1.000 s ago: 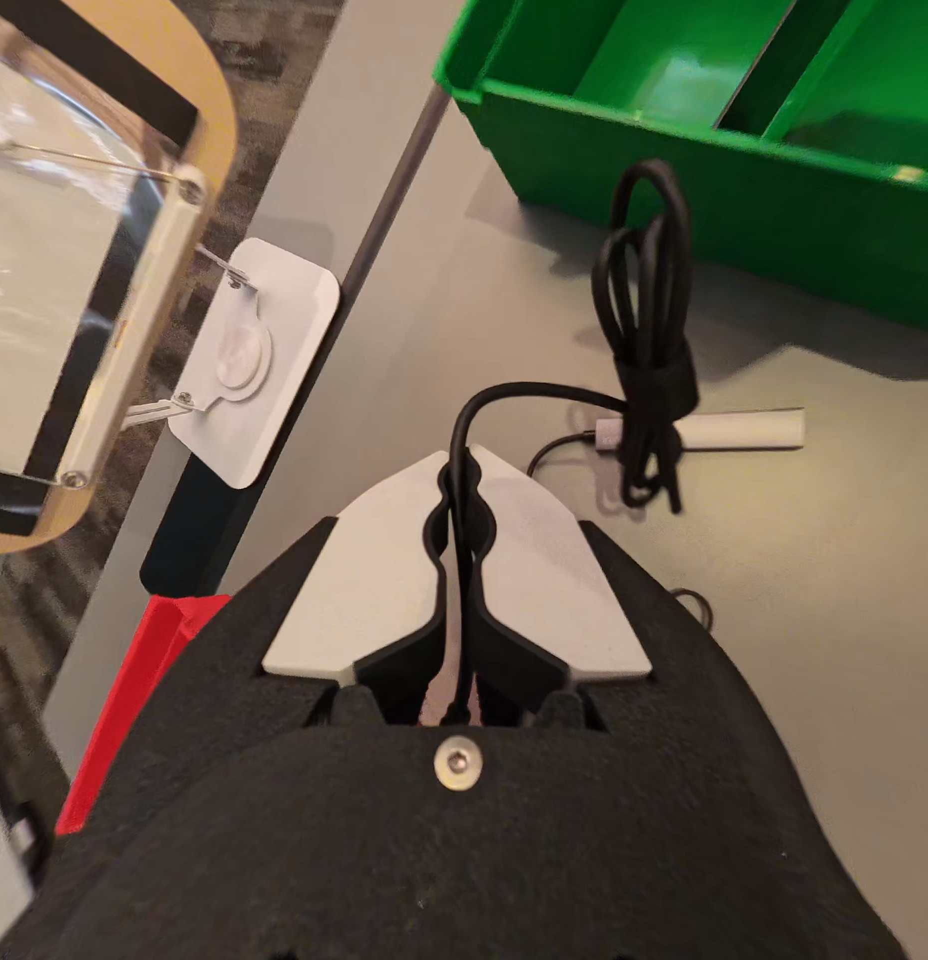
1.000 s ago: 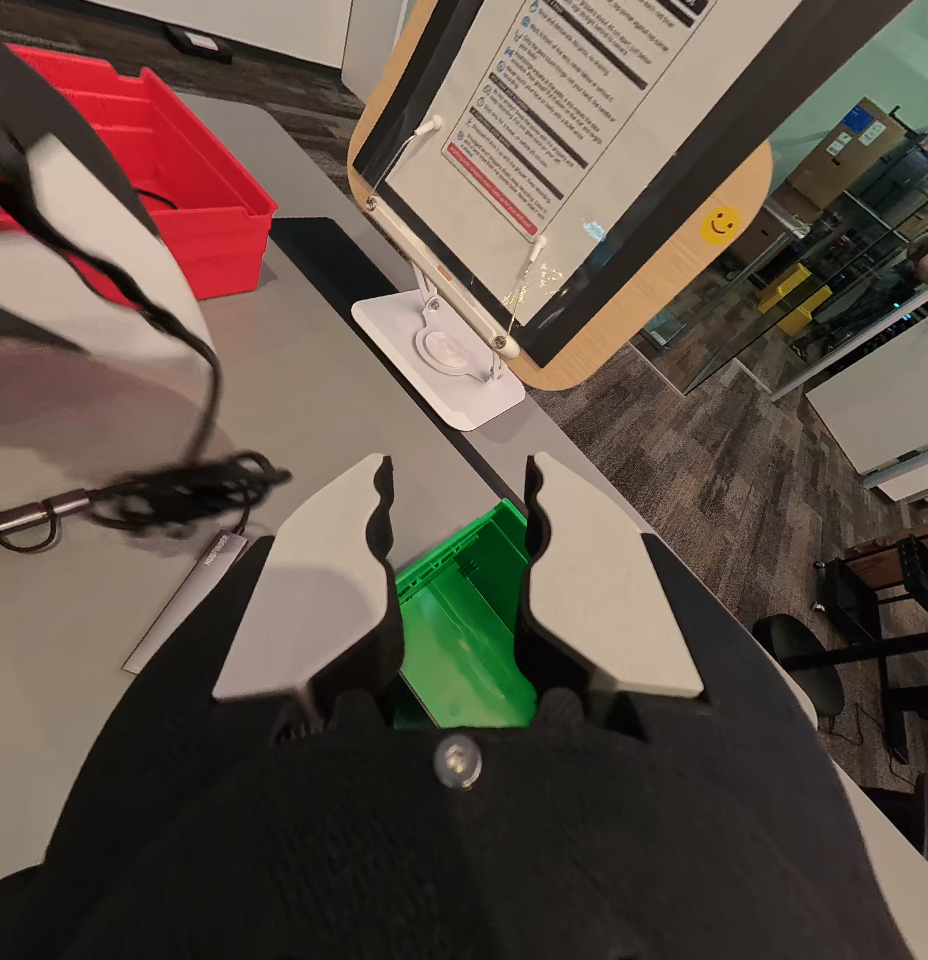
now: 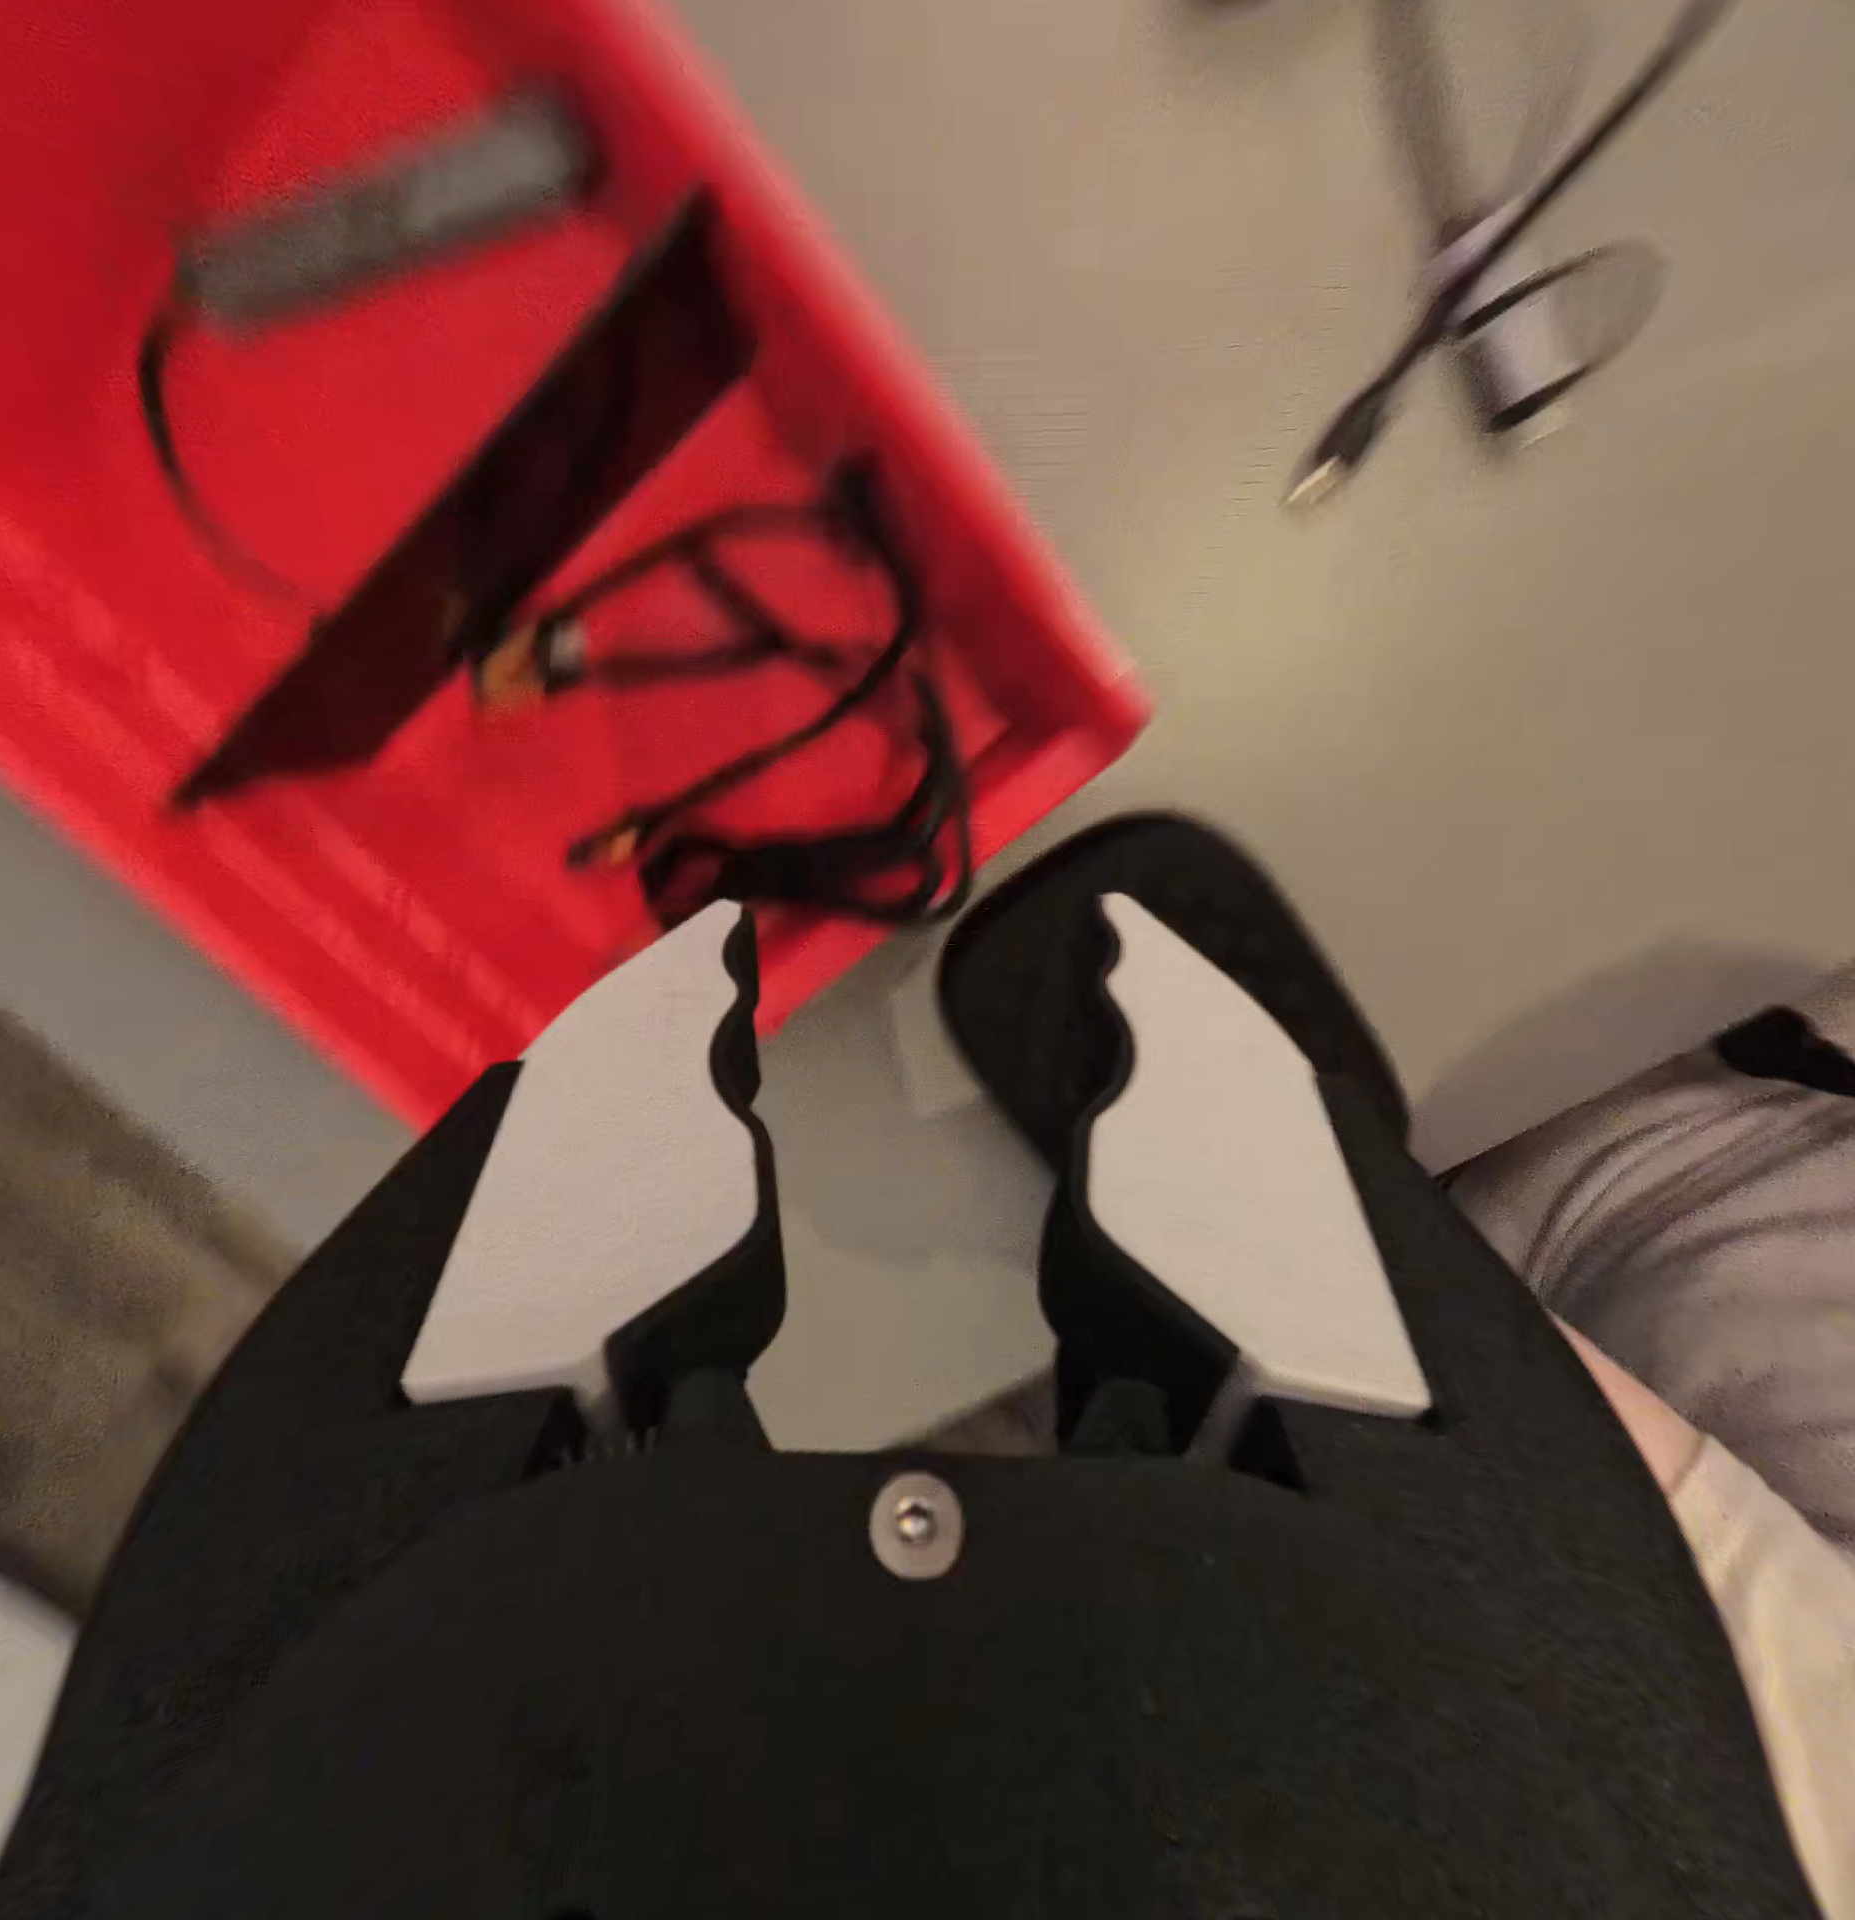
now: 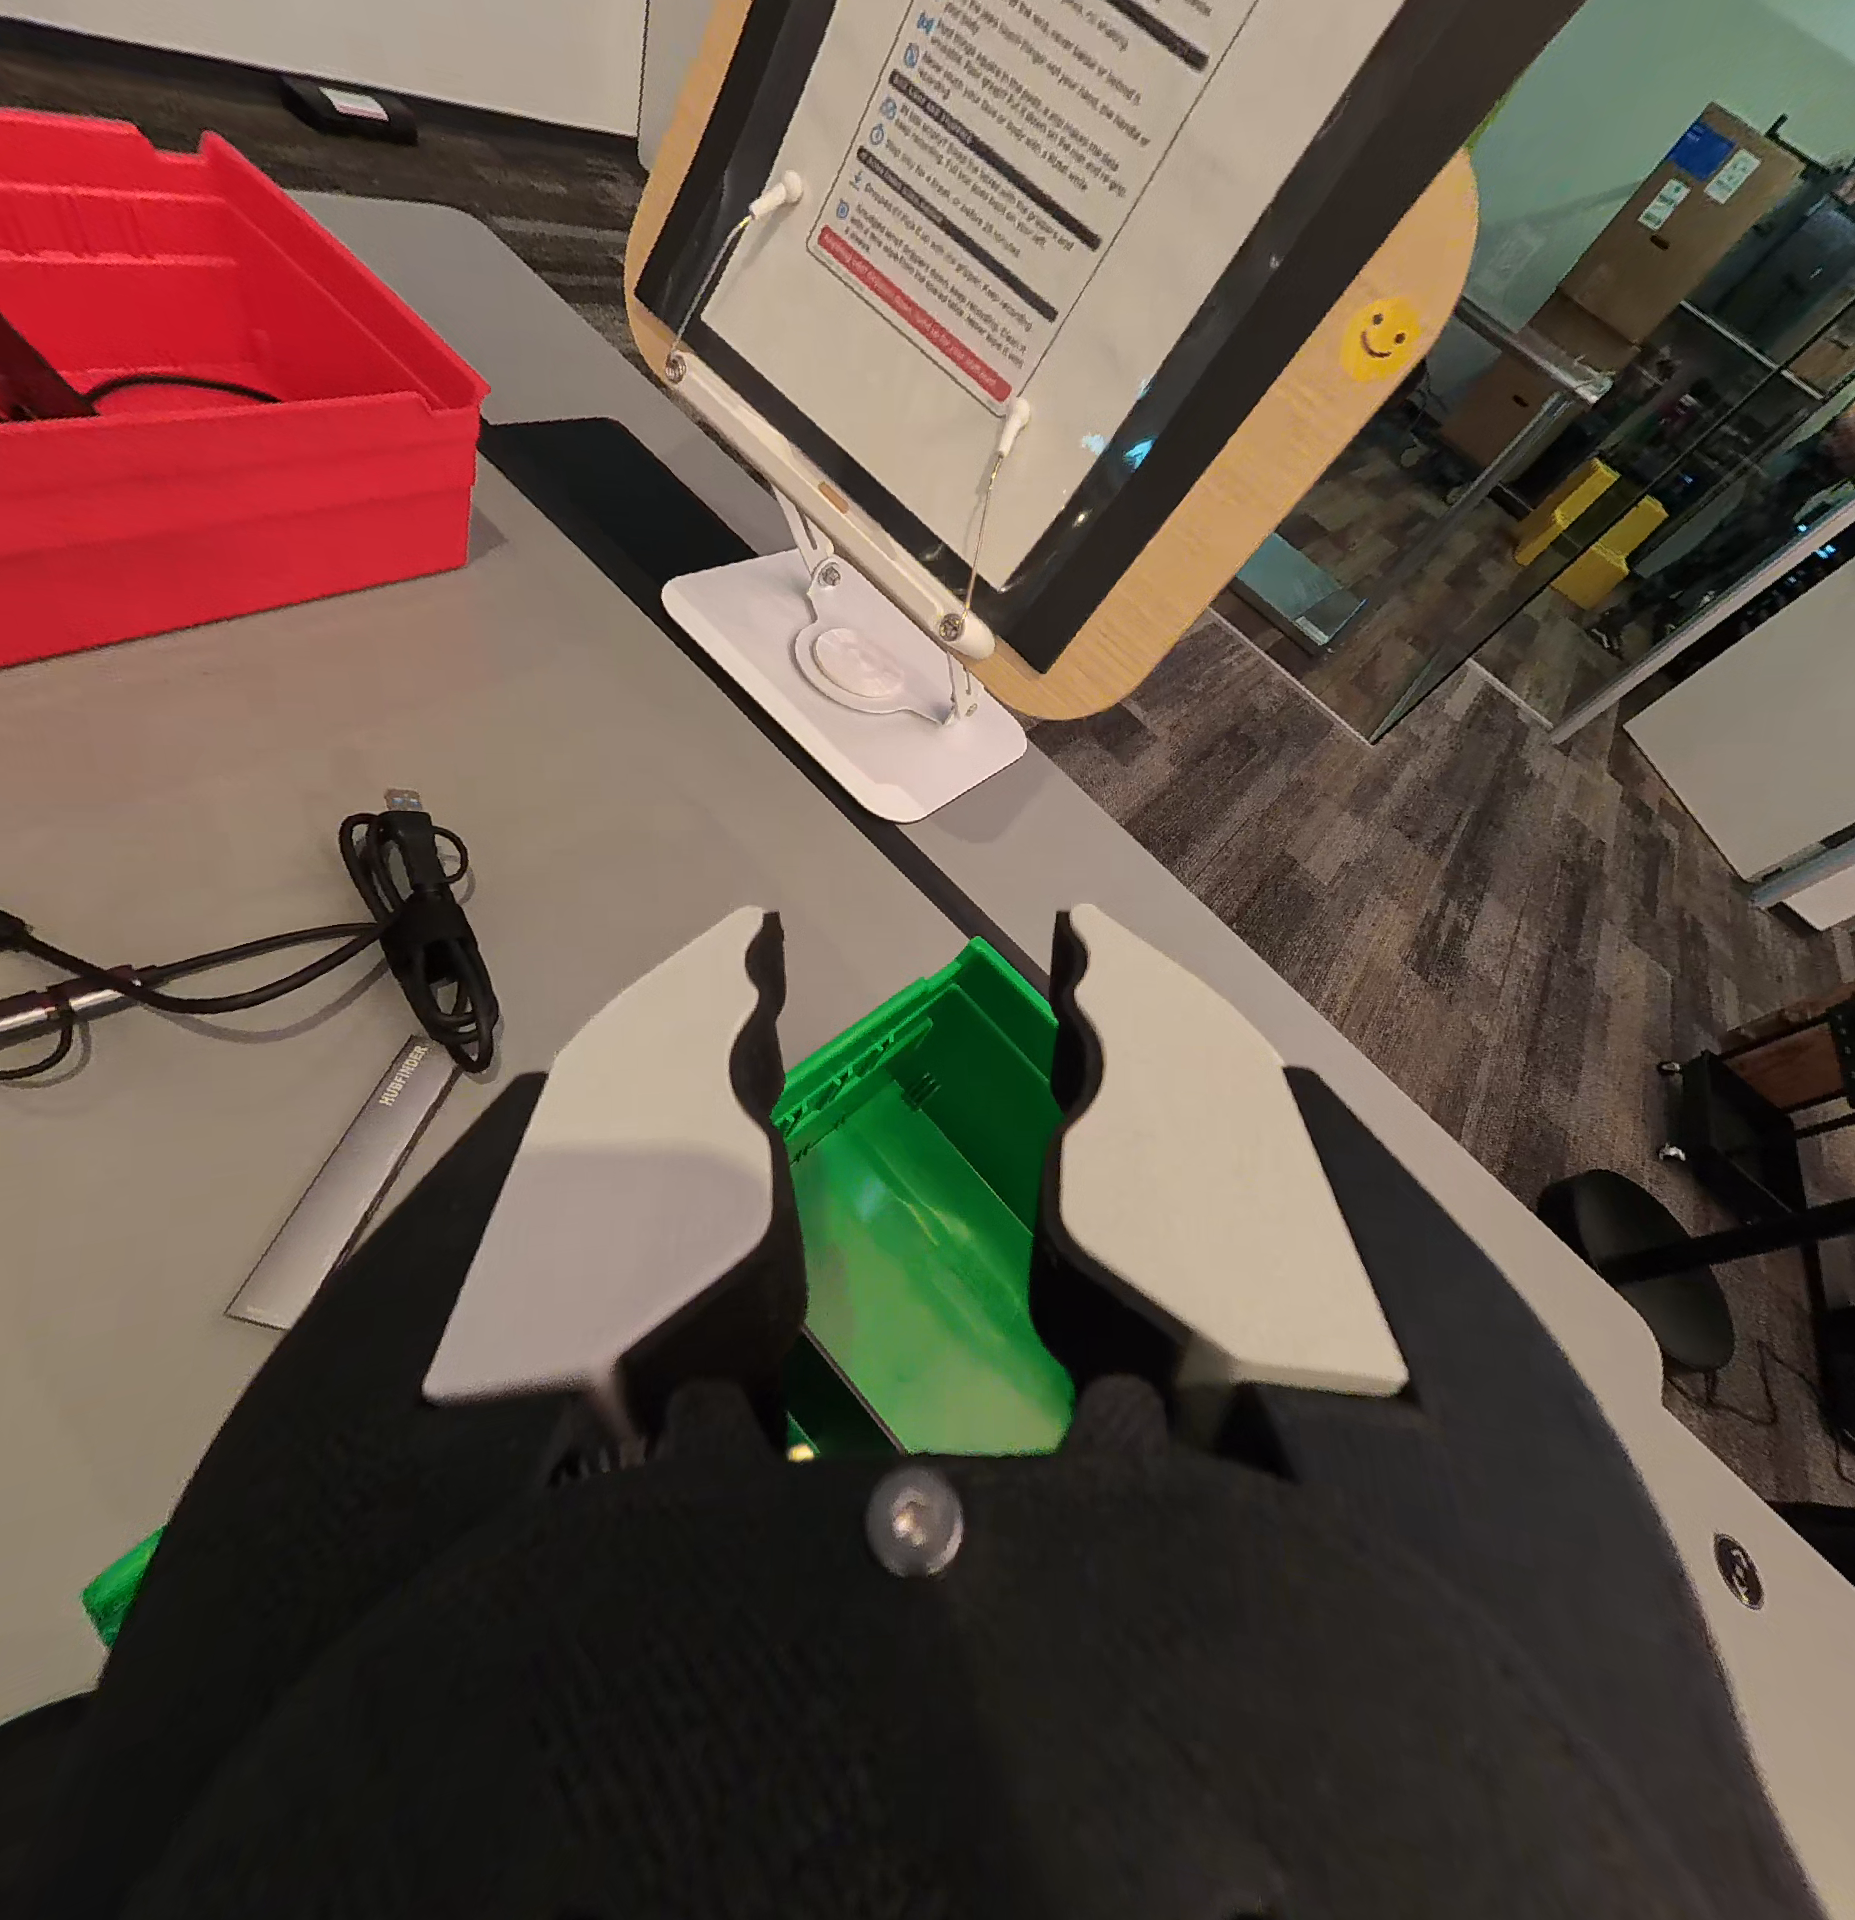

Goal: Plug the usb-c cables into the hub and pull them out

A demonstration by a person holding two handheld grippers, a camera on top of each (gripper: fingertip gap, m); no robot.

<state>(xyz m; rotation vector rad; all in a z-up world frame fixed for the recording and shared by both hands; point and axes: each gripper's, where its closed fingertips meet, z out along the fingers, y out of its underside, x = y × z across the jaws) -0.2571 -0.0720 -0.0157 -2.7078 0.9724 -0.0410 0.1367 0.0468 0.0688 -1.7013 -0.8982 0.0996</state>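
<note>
Left wrist view, blurry: left gripper (image 3: 923, 914) spread and empty, tilted down over the red bin's (image 3: 1006, 623) near corner, where loose black cables (image 3: 798, 665) lie. For the pick, I'd steady first, then pinch one plug, not the tangle.

Right wrist view: right gripper (image 4: 915, 925) also spread, empty, hanging level above the green bin (image 4: 902, 1195). Bundled cable (image 4: 424, 925) and silver hub (image 4: 351, 1174) lie on the grey table (image 4: 383, 675), just left of it.

Right gripper (image 4: 918, 925) gapes over the green bin (image 4: 923, 1226) — bundled black cable (image 4: 424, 935) lies on the worktop (image 4: 279, 727) nearby.
</note>
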